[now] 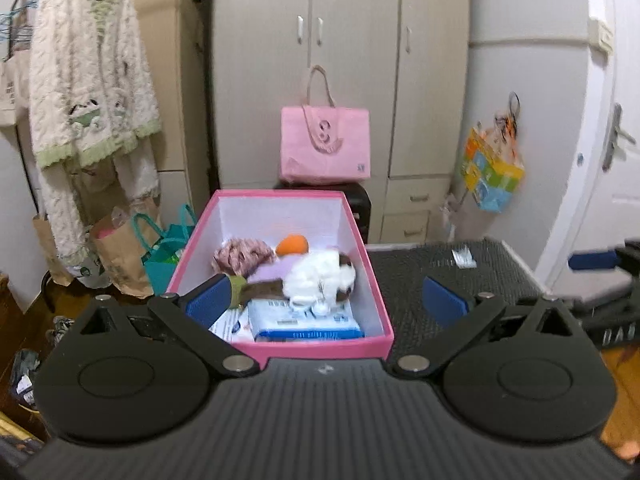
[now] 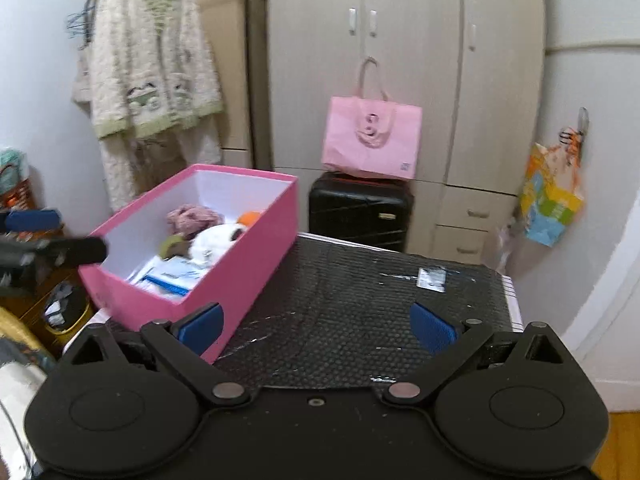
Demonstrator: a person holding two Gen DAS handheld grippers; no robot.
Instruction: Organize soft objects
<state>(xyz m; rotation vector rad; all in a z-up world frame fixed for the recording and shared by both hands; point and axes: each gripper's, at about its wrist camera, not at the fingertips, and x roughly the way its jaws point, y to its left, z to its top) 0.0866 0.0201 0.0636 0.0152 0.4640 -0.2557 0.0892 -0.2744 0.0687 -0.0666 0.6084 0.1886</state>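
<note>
left gripper (image 1: 326, 300) jaws wide apart, nothing between the pads, just short of the pink box (image 1: 376, 280). right gripper (image 2: 316, 328) also spread wide and empty, over the black mat (image 2: 360, 300), box at its 10 o'clock.

box open, white inside, sits on the mat's left part. in it near to far: blue-white tissue packs (image 1: 308, 322) flat at the near end, a white-brown plush (image 1: 324, 276) on top of them, a lilac soft piece (image 1: 276, 270) at the plush's 9 o'clock, a pink knit bundle (image 1: 240, 258) at 10, an orange ball (image 1: 294, 245) at 12. far end of box bare.

mat dimpled, a small wrapper (image 2: 431, 279) near its far right.

beyond: black suitcase (image 2: 360, 212) with a pink tote (image 2: 372, 138) on top, beige wardrobe (image 2: 400, 60) behind. fleece robe (image 1: 92, 92) hangs at 10 o'clock, colourful bag (image 2: 552, 204) on a wall hook at 2.
</note>
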